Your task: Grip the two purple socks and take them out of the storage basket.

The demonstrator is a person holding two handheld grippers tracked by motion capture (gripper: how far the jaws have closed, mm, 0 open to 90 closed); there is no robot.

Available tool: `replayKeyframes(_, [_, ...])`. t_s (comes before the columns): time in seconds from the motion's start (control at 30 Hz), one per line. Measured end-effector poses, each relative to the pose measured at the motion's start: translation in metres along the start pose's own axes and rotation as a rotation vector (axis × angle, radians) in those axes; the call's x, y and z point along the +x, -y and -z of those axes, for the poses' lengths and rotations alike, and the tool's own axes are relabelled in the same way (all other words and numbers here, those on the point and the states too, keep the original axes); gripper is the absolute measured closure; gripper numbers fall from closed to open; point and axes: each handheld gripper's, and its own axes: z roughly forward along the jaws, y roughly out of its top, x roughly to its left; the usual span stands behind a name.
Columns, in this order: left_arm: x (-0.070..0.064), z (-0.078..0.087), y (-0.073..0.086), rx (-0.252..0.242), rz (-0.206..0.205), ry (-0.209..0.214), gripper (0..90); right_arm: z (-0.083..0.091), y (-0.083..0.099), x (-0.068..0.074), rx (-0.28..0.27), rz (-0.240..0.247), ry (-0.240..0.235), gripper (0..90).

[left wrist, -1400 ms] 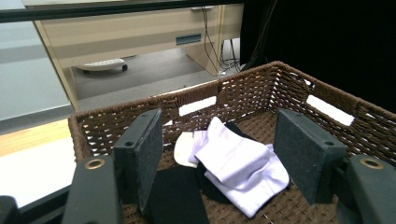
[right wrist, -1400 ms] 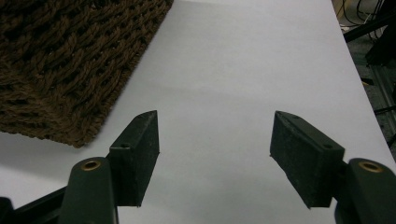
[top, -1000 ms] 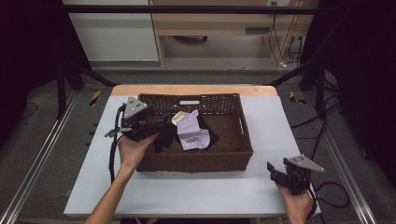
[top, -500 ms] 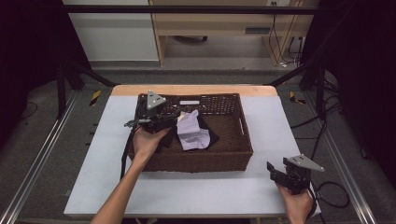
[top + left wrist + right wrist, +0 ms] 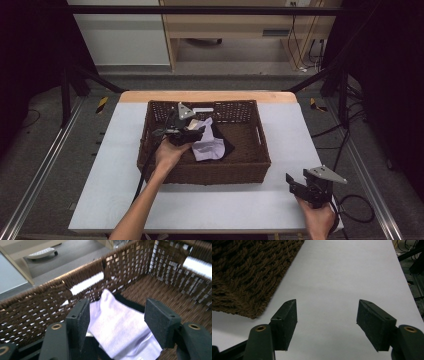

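A brown wicker basket [image 5: 250, 167] sits on the white table [image 5: 100, 190]. Inside it a pale lilac cloth [image 5: 210, 147] lies on a black cloth [image 5: 227, 146]. My left gripper [image 5: 197, 132] is inside the basket at its left part, over the cloths. In the left gripper view its jaws stand open with the lilac cloth [image 5: 120, 332] between and below them, against the basket's woven wall [image 5: 37, 307]. My right gripper [image 5: 295, 185] rests open near the table's front right corner, and in the right gripper view only bare table [image 5: 329, 290] lies between its jaws.
The basket's corner [image 5: 242, 277] lies to the left of my right gripper. A cable [image 5: 142, 172] trails from the left gripper over the basket's front left rim. Black frame bars and floor cables surround the table.
My left gripper has moved right and forward from the basket's left rim into the basket, over the cloths. The right gripper has stayed put.
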Motion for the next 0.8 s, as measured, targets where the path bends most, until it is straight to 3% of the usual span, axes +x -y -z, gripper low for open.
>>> replayKeyframes(0.17, [-0.006, -0.007, 0.001, 0.040, -0.046, -0.004, 36.7, -0.001, 0.000, 0.000, 0.004, -0.001, 0.000, 32.9])
replayKeyframes(0.33, [-0.014, -0.019, 0.002, 0.144, -0.099, -0.017, 34.9, -0.002, 0.000, 0.000, 0.008, -0.004, 0.000, 32.4])
replayKeyframes(0.4, [-0.015, -0.021, 0.002, 0.160, -0.105, -0.021, 34.9, -0.002, 0.000, 0.000, 0.008, -0.004, 0.000, 32.4])
replayKeyframes(0.43, [-0.017, -0.026, 0.003, 0.198, -0.121, -0.033, 34.9, -0.002, 0.000, 0.000, 0.009, -0.002, -0.001, 32.4])
replayKeyframes(0.57, [-0.019, -0.031, 0.003, 0.247, -0.132, -0.033, 34.6, -0.002, 0.000, -0.001, 0.010, -0.002, 0.000, 32.4])
replayKeyframes(0.77, [-0.017, -0.043, 0.005, 0.352, -0.115, -0.001, 31.0, -0.002, 0.001, 0.000, 0.016, -0.002, -0.005, 32.4])
replayKeyframes(0.8, [-0.017, -0.043, 0.005, 0.352, -0.115, -0.001, 31.0, -0.002, 0.001, 0.000, 0.016, -0.002, -0.005, 32.4])
